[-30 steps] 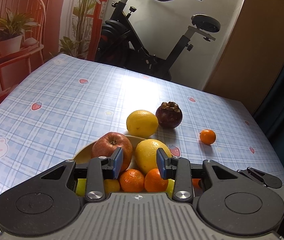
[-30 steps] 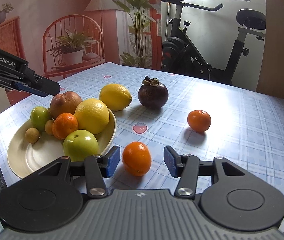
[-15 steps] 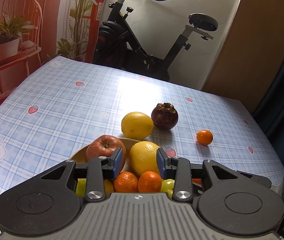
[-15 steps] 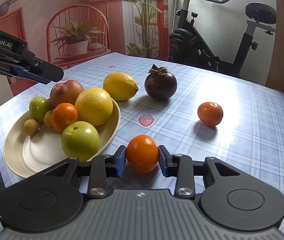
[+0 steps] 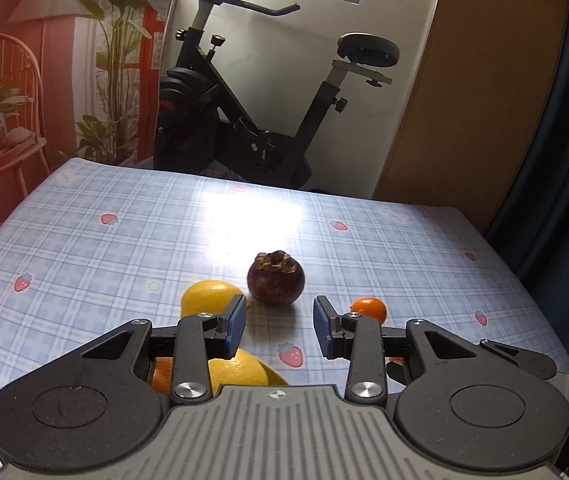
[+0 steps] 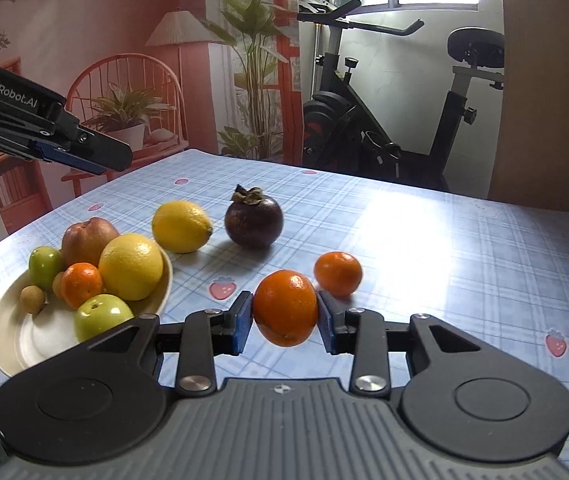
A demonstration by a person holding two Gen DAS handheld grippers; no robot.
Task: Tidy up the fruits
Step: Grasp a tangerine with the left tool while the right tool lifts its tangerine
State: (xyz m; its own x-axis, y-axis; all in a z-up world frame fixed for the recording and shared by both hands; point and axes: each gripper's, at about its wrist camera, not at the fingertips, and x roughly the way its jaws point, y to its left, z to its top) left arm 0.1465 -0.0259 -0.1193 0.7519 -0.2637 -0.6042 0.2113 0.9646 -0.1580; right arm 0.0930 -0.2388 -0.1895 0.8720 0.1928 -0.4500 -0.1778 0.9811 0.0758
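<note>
1. On the left of the table, the cream plate is already well stocked: a reddish apple, a big yellow citrus, a small tangerine, two green apples, the nearer one at the rim, and a couple of tiny brown fruits.
2. The right tool has just been closing its jaws, and now they press on both sides of an orange, which looks lifted just clear of the table, right of the plate.
3. The left tool stands part open with nothing between its pads, hovering above the plate's far side and facing the loose fruit.
4. Three pieces are left out on the table: a lemon just beyond the plate, a dark mangosteen right of it, and a small mandarin just beyond the gripped orange.
5. My read: more than half done. The orange goes to the plate, then three pieces remain to collect.
</note>
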